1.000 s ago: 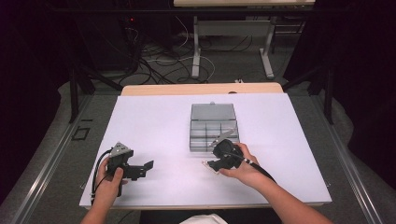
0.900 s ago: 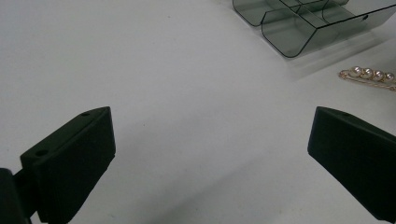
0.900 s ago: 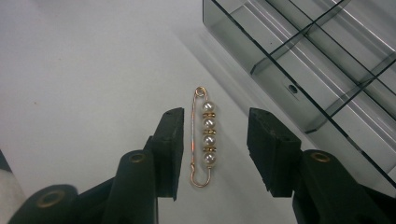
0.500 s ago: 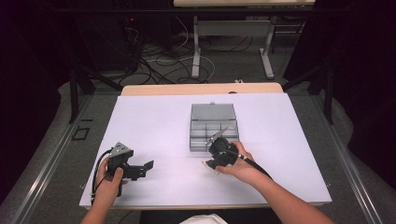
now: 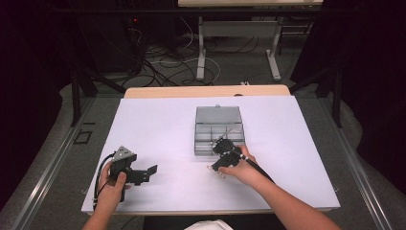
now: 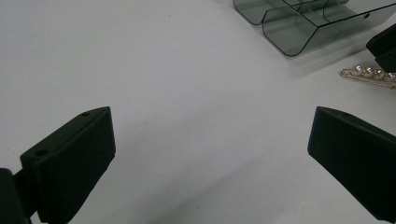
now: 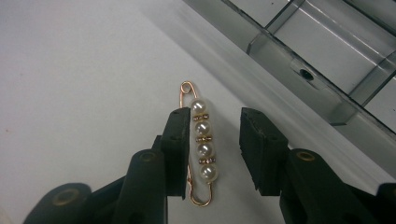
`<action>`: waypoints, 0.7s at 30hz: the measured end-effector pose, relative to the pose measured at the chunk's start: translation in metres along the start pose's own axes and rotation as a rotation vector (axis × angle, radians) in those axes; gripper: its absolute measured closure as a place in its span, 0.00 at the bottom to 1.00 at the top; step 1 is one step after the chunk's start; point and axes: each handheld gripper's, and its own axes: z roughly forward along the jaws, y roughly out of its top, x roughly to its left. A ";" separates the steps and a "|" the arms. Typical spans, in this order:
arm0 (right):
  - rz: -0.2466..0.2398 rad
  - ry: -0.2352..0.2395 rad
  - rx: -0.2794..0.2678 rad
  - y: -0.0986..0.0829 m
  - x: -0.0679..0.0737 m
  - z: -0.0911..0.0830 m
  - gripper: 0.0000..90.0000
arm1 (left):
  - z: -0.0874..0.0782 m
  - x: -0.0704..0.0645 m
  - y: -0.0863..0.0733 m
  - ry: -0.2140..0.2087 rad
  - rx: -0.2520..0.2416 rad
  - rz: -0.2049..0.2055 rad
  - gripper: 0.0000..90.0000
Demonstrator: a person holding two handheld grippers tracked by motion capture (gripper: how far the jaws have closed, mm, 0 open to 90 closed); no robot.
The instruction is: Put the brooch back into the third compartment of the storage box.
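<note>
The pin (image 7: 200,142) lies flat between the right gripper (image 7: 212,149) jaws, spread around it. It looks light, thin, slippery; pinch its pearls. Left gripper (image 6: 210,158) jaws are wide open.

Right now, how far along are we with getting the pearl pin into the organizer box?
Done: the organizer box lies open on the table. In hand: the right gripper straddles the pearl pin, jaws still apart, one beside the pearls, the pin flat on the table beside the box. Left: closing on it, lifting, and likely dropping it into a compartment. The left gripper rests open, well aside.
</note>
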 end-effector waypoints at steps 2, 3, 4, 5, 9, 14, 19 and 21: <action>-0.006 0.002 0.018 0.001 -0.001 0.000 0.72 | 0.000 0.000 0.000 -0.001 0.001 0.000 0.01; -0.003 0.008 0.021 0.002 -0.001 0.001 0.73 | 0.000 0.000 0.000 -0.001 0.000 -0.001 0.01; -0.001 0.008 0.022 0.002 -0.001 0.002 0.73 | 0.000 0.000 0.000 0.000 0.002 -0.001 0.01; 0.015 0.009 0.019 0.002 0.000 0.003 0.74 | 0.000 0.000 0.000 0.000 0.001 -0.001 0.01; 0.038 0.018 0.042 0.003 -0.001 0.005 0.76 | 0.000 0.000 0.000 0.000 0.001 0.000 0.01; 0.051 0.028 0.057 0.004 -0.001 0.006 0.77 | 0.000 0.000 0.000 0.000 -0.001 0.000 0.01; 0.052 0.029 0.066 0.005 0.000 0.008 0.80 | 0.000 0.000 0.000 0.001 -0.001 0.002 0.01; 0.048 0.032 0.053 0.005 0.000 0.011 0.81 | 0.000 0.000 0.000 0.002 -0.001 0.001 0.01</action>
